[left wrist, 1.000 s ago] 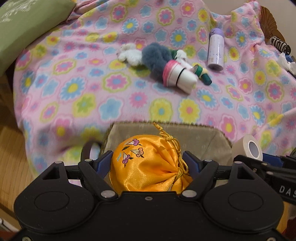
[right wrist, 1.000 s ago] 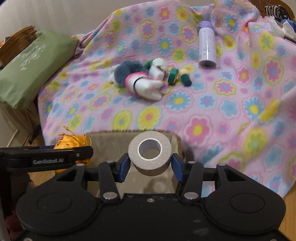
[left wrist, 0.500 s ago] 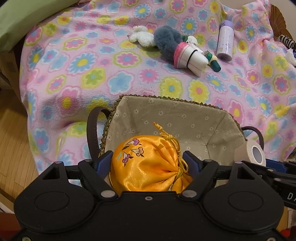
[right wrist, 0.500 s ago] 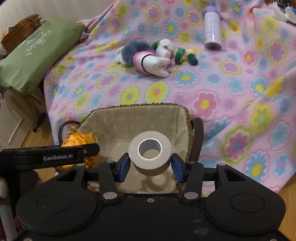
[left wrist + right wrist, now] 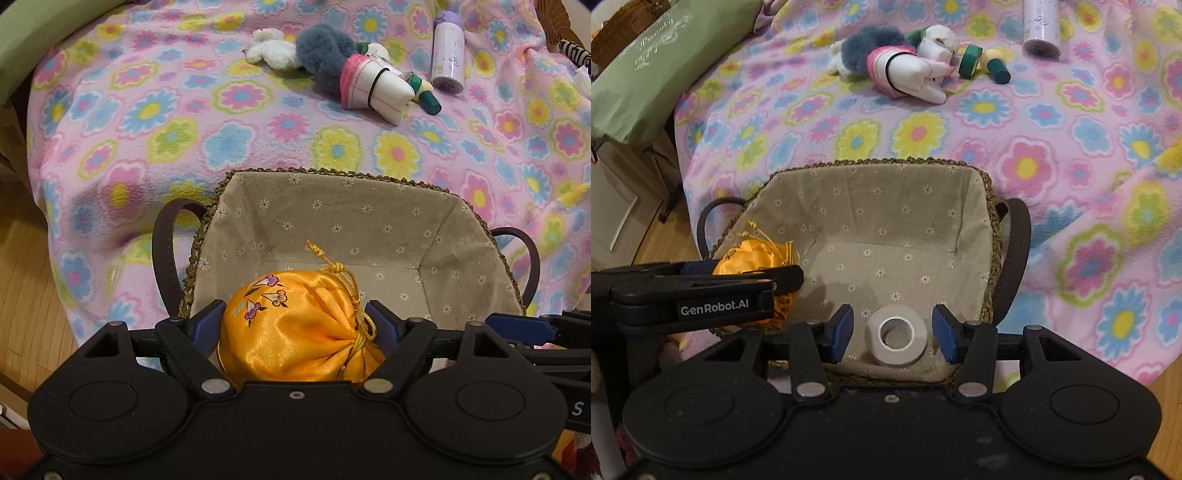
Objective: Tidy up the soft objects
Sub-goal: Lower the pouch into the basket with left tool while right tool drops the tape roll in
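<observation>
Your left gripper has its jaws clenched on the orange pouch over the lined basket, while your right gripper stands released around the tape roll lying inside.

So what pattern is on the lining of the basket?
Small white flowers on beige lining; clearest in the right wrist view.
</observation>
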Tool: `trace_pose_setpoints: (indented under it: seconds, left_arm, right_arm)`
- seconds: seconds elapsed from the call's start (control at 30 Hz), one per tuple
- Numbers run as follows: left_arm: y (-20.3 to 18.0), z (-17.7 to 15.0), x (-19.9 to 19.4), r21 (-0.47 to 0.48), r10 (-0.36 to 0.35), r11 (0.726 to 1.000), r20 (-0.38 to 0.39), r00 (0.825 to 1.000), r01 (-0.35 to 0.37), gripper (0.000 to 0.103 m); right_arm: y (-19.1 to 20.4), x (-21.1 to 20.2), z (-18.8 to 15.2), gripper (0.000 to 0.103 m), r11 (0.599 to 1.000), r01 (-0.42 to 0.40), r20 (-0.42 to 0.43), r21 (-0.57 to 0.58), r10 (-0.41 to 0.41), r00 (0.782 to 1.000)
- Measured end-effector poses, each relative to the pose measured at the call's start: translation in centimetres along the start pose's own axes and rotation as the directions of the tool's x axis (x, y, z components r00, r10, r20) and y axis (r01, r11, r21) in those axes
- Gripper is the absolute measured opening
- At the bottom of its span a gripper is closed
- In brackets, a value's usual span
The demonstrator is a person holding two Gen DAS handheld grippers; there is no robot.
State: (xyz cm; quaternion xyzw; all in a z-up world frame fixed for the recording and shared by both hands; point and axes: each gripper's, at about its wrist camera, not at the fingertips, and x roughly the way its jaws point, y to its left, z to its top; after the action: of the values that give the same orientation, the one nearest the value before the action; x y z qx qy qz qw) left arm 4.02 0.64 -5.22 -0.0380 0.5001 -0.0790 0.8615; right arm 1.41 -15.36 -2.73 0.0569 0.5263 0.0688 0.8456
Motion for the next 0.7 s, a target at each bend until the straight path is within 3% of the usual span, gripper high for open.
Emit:
trace_pose_setpoints:
  seconds: [0.7]
  left_arm:
    - [-0.09, -0.04, -0.39, 0.007, -0.011, 1.000, 0.009, 1.000, 0.011, 0.089]
  right_arm:
    - [-0.27, -0.77, -0.12, 0.051, 1.000, 0.014, 0.042, 0.016, -0.015, 0.999]
